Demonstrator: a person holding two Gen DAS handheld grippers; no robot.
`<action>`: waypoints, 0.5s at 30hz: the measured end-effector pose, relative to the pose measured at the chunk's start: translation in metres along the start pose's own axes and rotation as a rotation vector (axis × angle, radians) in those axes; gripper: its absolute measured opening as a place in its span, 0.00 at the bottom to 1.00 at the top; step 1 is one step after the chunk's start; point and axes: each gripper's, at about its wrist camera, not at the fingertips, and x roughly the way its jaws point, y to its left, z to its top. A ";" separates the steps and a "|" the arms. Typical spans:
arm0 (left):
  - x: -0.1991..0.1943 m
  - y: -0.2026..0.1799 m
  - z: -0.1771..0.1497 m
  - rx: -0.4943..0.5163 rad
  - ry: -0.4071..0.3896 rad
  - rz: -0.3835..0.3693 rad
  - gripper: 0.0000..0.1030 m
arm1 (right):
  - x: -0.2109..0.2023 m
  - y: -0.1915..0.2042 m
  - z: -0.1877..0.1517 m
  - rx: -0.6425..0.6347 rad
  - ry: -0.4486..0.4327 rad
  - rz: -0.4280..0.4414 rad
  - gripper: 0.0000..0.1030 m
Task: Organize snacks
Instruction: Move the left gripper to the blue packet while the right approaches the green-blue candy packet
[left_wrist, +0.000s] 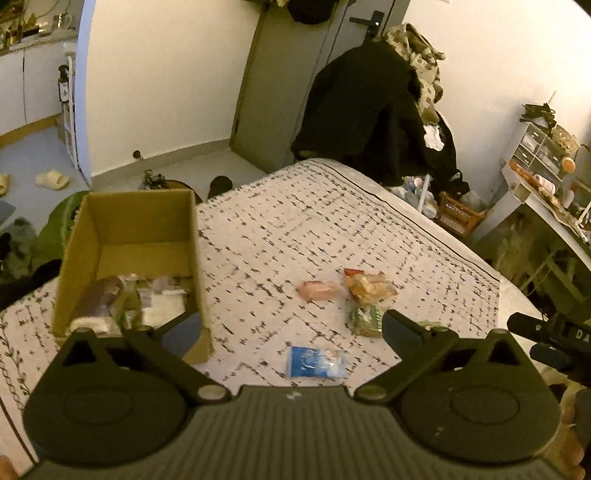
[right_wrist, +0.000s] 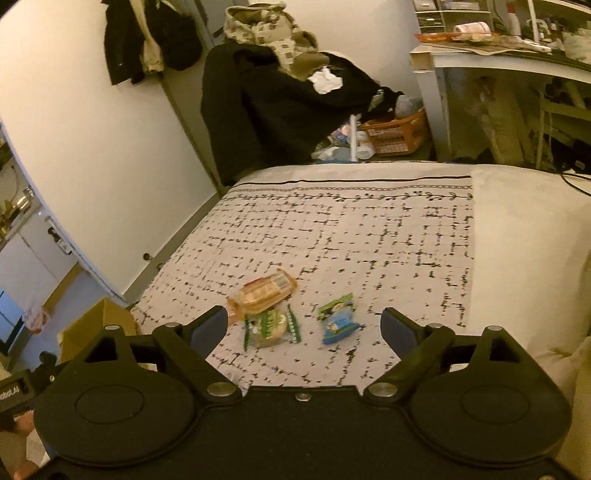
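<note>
Snacks on bed, both claws empty
Left claw (left_wrist: 291, 328) wide open by box (left_wrist: 129, 258); right claw (right_wrist: 303, 328) open over green packet (right_wrist: 271, 326) & blue packet (right_wrist: 338, 323)

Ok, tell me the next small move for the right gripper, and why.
Probably lower the right gripper onto the green cookie packet and close. Its jaws stand open and empty just above that packet, which lies loose on the bedspread, while the cardboard box already holds other snacks.

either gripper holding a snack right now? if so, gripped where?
Nothing held. Left gripper and right gripper are both open and empty; the snacks lie loose on the bedspread.
</note>
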 end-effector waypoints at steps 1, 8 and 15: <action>0.002 -0.003 0.000 0.002 0.004 0.001 1.00 | 0.002 -0.003 0.001 0.007 0.001 -0.007 0.87; 0.017 -0.018 -0.014 0.025 0.003 0.003 0.99 | 0.016 -0.023 0.003 0.035 0.016 -0.043 0.86; 0.037 -0.030 -0.031 0.041 0.030 -0.027 0.97 | 0.034 -0.032 0.004 0.023 0.046 -0.064 0.86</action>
